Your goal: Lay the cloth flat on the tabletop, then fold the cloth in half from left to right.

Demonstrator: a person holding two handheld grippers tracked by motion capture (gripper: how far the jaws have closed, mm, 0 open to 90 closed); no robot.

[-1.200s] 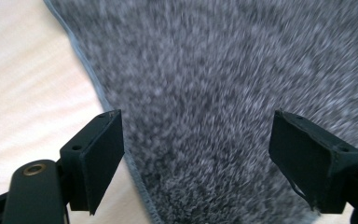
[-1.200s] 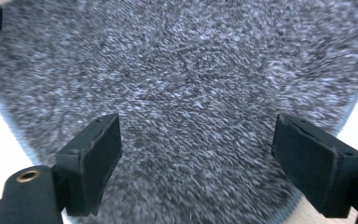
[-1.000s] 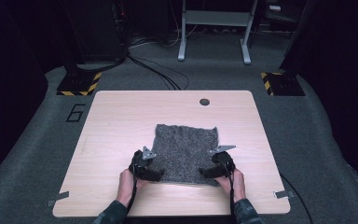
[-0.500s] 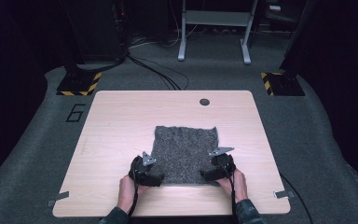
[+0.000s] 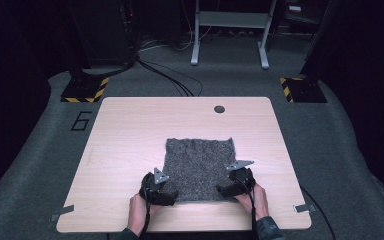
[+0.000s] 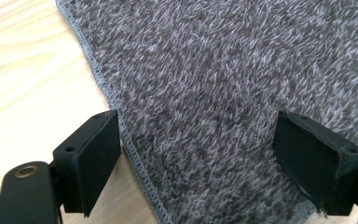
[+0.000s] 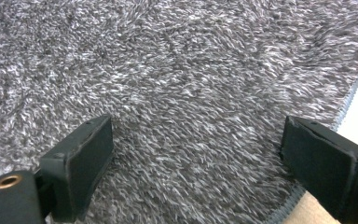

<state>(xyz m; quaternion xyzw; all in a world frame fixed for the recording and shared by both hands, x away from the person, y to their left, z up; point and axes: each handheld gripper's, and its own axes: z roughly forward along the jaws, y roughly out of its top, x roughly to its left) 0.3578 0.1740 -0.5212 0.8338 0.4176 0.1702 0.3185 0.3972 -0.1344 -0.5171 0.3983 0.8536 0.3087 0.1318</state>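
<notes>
Both pairs of jaws stand spread wide, with nothing pinched between them. On the left gripper (image 6: 198,154) the two black pads sit either side of the near left corner of the grey towel (image 6: 223,93): one pad is over bare wood just outside the stitched hem, the other over the pile near the near edge. Whether the pads touch the cloth cannot be told. On the right gripper (image 7: 196,163) the jaws straddle the near right corner of the same towel, one pad over the pile and the other at the hem, where pale wood shows beyond it.

From the high view, the left gripper (image 5: 159,189) lies low at the towel's near left corner and points up and inward across the cloth, its grey three-cornered plate tilted toward the table's middle. The left hand (image 5: 139,210) grips it from behind, its forearm coming in from the bottom edge. The right gripper (image 5: 235,184) lies at the near right corner, angled inward in mirror fashion, with the right hand (image 5: 257,197) behind it and a dark sleeve at the wrist.

That towel (image 5: 199,167) lies flat and roughly square on the near half of the wooden table (image 5: 130,130), slightly right of centre, its near edge close to the table's front edge.
</notes>
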